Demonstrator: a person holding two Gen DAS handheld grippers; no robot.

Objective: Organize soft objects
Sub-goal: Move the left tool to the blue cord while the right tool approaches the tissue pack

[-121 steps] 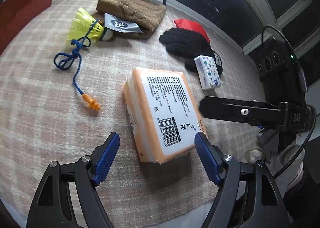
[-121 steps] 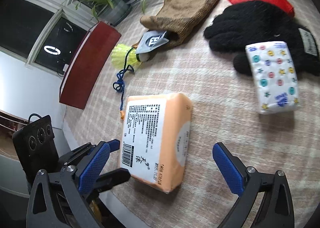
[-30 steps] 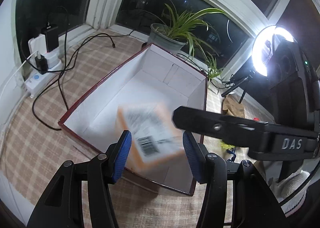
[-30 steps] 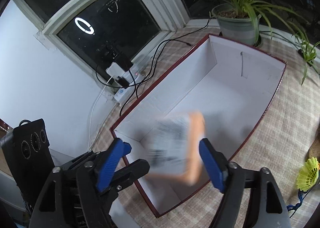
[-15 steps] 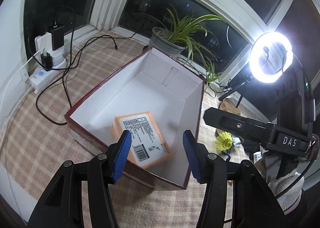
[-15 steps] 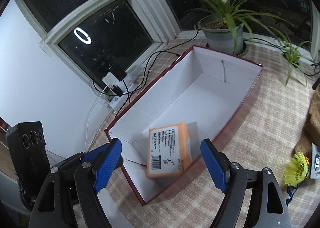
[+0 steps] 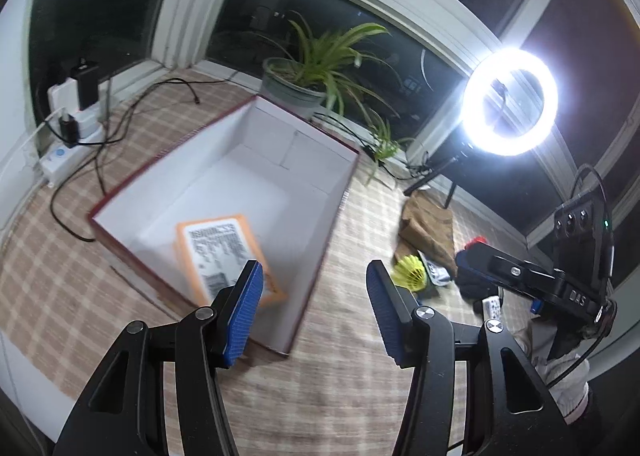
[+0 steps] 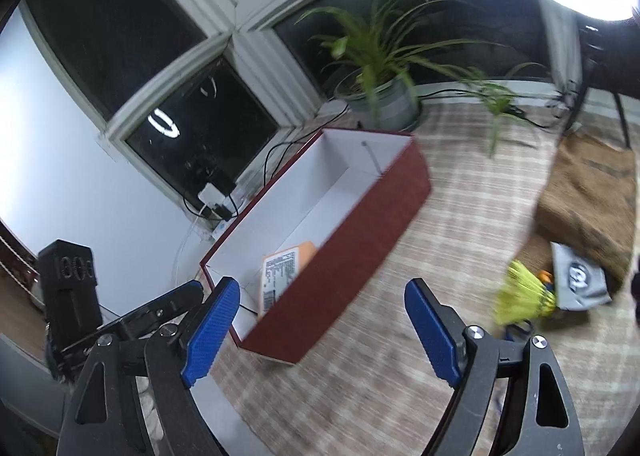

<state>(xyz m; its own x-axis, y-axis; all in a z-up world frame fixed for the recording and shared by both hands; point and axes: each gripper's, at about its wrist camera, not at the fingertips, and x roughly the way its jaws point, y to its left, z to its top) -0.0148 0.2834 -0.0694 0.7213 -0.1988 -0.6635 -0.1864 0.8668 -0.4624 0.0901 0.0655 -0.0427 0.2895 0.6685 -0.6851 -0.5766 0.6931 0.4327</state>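
Observation:
The orange tissue pack (image 7: 220, 244) lies flat inside the dark red box (image 7: 320, 215), near its front end. My left gripper (image 7: 314, 310) hangs open above the box's near right corner, with only the mat between its blue pads. From the right wrist view the tissue pack (image 8: 286, 266) peeks over the red wall of the box (image 8: 352, 232). My right gripper (image 8: 320, 330) is beside that wall with its jaws opening and nothing between them. A brown glove (image 8: 592, 199), a black glove (image 7: 476, 284) and a small patterned tissue pack (image 7: 492, 304) lie on the mat to the right.
A yellow shuttlecock (image 8: 520, 298) and a grey tag (image 8: 576, 276) lie by the brown glove. A potted plant (image 7: 292, 91) stands behind the box. A power strip (image 7: 60, 153) with cables sits at the left. A bright ring light (image 7: 510, 101) stands at the right.
The tissue pack fell from between the two grippers and now rests in the box. Both grippers have drawn back and swung right, toward the shuttlecock and gloves.

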